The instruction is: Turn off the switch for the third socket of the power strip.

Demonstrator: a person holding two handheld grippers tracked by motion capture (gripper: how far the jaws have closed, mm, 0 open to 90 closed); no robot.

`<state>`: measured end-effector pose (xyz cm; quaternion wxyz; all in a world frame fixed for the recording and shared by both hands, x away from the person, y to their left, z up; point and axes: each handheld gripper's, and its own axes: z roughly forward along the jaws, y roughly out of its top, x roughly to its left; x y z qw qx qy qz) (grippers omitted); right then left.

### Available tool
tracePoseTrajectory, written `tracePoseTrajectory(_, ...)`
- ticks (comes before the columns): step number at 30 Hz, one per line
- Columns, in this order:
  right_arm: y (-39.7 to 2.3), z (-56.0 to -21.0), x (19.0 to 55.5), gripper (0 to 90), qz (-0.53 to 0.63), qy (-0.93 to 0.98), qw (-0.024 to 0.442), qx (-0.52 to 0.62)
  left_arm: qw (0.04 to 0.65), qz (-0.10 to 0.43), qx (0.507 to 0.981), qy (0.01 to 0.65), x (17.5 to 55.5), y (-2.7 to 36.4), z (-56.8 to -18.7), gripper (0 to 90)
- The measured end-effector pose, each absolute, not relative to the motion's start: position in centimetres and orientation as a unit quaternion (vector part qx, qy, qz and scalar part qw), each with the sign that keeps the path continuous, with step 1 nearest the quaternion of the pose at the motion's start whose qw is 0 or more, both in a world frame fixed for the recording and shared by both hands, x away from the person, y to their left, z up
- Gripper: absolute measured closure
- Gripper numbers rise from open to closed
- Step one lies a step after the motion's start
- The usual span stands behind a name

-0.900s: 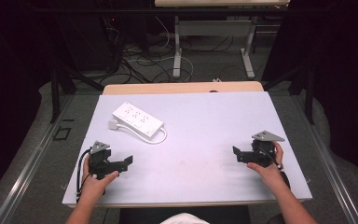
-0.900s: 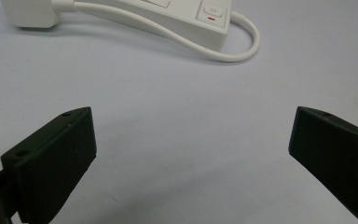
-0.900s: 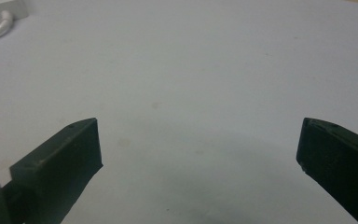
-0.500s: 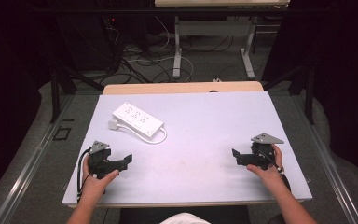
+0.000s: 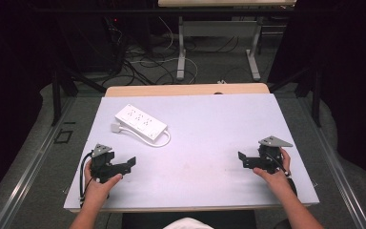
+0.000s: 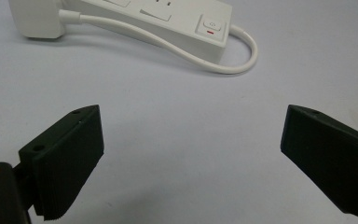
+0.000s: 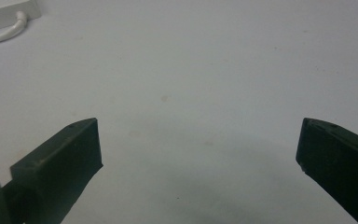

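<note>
Power strip point(image 5: 141, 122), white, multi-socket, lying flat and slantwise on the left far part of the table. Rocker switch point(image 6: 212, 24) with a red mark at its near end, seen from the left gripper view. Short white cord point(image 5: 158, 141) leaves that end in a loop and runs back along the strip's side to a white plug point(image 5: 115, 128) lying on the table just beside the strip's other end.

Left gripper point(image 5: 129, 163), held in the person's left hand point(image 5: 96, 183) near the table's front left corner. Jaws stand wide apart, nothing between them; bare tabletop shows in the gap. Strip lies beyond the jaws, near but not touched.

Right gripper point(image 5: 242, 159), held in the right hand point(image 5: 271, 174) near the front right edge. Jaws likewise spread wide, with nothing between them. Strip is well apart from it, across the table; the right gripper view catches the cord's loop at its upper left corner.

Containers: none on the table.

Table point(image 5: 219, 124): pale grey-white sheet, matt, with faint specks, laid over a wooden top whose light edge point(image 5: 186, 89) shows at the far side.

Room: dark. Grey floor, tangled cables point(image 5: 143, 59) behind the table, metal legs point(image 5: 182, 52) of another table farther back.
</note>
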<state>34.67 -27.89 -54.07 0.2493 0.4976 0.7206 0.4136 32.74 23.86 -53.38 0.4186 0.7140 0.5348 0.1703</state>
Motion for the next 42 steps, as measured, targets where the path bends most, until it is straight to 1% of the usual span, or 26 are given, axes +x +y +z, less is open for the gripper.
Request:
tracePoseTrajectory(4, -27.9, -54.1, 34.6, 0.0, 0.414, 0.720, 0.254, 0.495, 0.419, 0.169, 0.710, 0.540, 32.8, 23.7, -53.1, 7.0)
tracePoseTrajectory(9, -27.9, -54.2, 34.6, 0.2, 0.414, 0.720, 0.252, 0.497, 0.420, 0.172, 0.701, 0.550, 33.0, 23.7, -52.6, 14.5)
tracePoseTrajectory(16, -28.0, -54.2, 34.6, 0.3, 0.416, 0.715, 0.257, 0.500, 0.407, 0.178, 0.704, 0.554, 33.7, 23.6, -51.9, 15.2)
tracePoseTrajectory(37, -28.4, -54.2, 34.6, 2.1, 0.417, 0.710, 0.250, 0.510, 0.410, 0.185, 0.710, 0.542, 35.8, 22.9, -48.1, 16.9)
tracePoseTrajectory(42, -28.5, -54.3, 34.7, 2.9, 0.416, 0.711, 0.251, 0.508, 0.411, 0.192, 0.712, 0.536, 36.3, 22.5, -47.4, 18.5)
